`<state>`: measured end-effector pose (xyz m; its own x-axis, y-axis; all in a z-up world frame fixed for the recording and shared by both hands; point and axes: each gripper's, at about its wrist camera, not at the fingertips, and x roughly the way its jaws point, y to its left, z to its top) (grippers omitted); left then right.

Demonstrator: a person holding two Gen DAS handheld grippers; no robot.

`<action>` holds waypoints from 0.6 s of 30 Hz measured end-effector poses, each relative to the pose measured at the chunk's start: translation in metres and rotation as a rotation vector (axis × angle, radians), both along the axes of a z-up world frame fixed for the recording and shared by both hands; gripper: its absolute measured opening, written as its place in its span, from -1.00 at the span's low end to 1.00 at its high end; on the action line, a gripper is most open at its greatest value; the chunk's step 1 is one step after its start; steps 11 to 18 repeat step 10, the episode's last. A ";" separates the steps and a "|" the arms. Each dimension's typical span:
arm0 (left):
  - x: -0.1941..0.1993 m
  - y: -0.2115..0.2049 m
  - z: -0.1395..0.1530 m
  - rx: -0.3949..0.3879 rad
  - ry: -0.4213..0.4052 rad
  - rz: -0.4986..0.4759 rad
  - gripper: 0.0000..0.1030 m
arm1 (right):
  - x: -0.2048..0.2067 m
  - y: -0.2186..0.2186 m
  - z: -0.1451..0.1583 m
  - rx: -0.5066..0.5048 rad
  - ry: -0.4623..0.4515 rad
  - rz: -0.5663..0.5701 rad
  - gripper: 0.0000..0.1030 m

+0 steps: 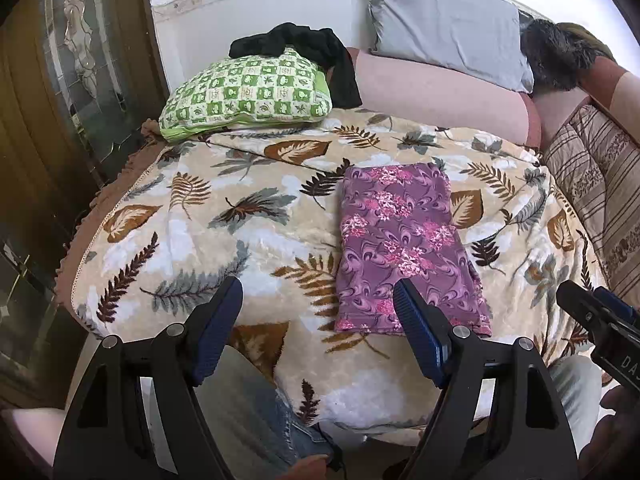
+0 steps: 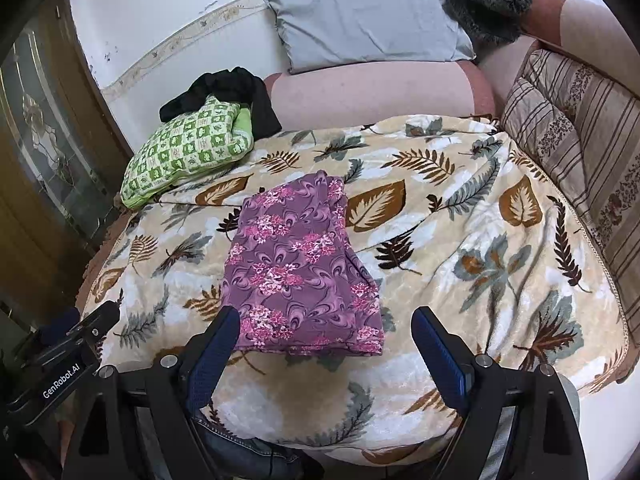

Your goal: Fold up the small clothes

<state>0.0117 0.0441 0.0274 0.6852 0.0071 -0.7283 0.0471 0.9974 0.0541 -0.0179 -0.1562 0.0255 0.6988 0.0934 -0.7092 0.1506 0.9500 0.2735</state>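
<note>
A purple garment with pink flowers [image 1: 404, 248] [image 2: 302, 268] lies folded into a long rectangle on the leaf-patterned blanket [image 1: 224, 224] [image 2: 460, 240]. My left gripper [image 1: 318, 292] hovers open above the blanket's near edge, its right finger over the garment's near left corner, nothing between its blue pads. My right gripper [image 2: 326, 320] is also open, its fingers wide apart in front of the garment's near end, not touching it. The right gripper's body [image 1: 600, 320] shows at the right edge of the left wrist view, and the left gripper's body [image 2: 60, 364] at the lower left of the right wrist view.
A green checked pillow [image 1: 248, 92] [image 2: 188, 148] with a black garment [image 1: 316, 52] [image 2: 232, 88] on it sits at the far left. Grey pillow [image 1: 444, 24], pink bolster [image 1: 440, 92] and striped cushions [image 2: 580, 140] line the back and right. A wooden door [image 1: 60, 120] stands left.
</note>
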 end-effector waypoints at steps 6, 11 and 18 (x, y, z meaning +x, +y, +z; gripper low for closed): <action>0.000 -0.004 0.002 -0.019 -0.005 -0.043 0.52 | 0.002 -0.002 -0.002 0.004 -0.004 -0.004 0.67; 0.012 0.000 -0.003 -0.030 -0.014 -0.036 0.52 | 0.014 -0.008 -0.013 0.031 -0.001 0.025 0.67; 0.012 0.000 -0.003 -0.030 -0.014 -0.036 0.52 | 0.014 -0.008 -0.013 0.031 -0.001 0.025 0.67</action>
